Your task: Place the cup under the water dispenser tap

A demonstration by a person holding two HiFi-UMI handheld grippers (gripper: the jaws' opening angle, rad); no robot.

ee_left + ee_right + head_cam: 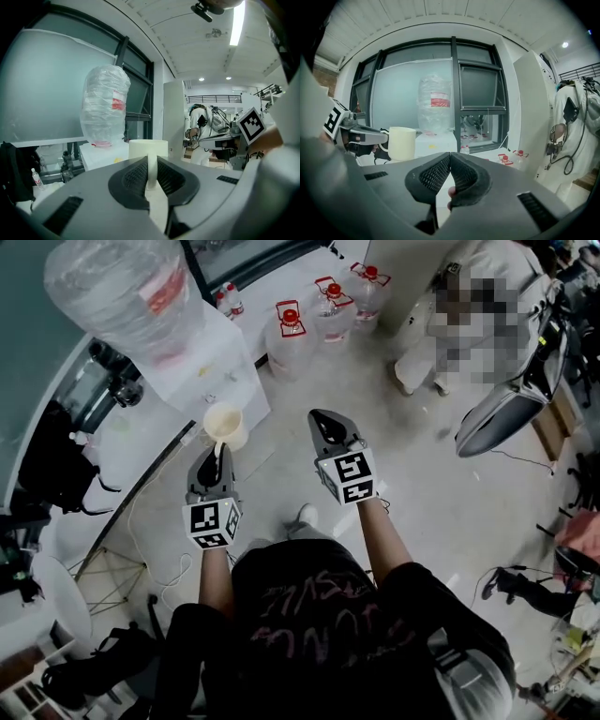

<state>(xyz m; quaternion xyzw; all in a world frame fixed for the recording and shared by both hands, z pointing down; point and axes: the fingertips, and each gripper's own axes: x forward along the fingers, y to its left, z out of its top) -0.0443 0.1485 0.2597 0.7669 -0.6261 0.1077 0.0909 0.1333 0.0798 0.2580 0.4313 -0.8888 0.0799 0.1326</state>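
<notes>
A cream cup (pixel 226 425) hangs in front of me by its handle, and my left gripper (pixel 218 451) is shut on that handle. In the left gripper view the handle (pixel 151 168) runs between the two pads, with the cup body (pixel 148 147) standing upright beyond them. The water dispenser (pixel 211 371) is a white cabinet with a big clear bottle (pixel 122 296) on top. It stands ahead and to the left, close beyond the cup; its tap is hidden. My right gripper (pixel 328 423) is shut and holds nothing. The right gripper view shows the cup (pixel 401 143) at its left, with the bottle (pixel 436 110) behind.
Several large water jugs with red caps (pixel 309 320) stand on the floor past the dispenser. A person in white (pixel 469 315) stands at the far right beside a grey machine (pixel 516 399). A black bag (pixel 47 474) and a folding rack (pixel 112 577) are at my left.
</notes>
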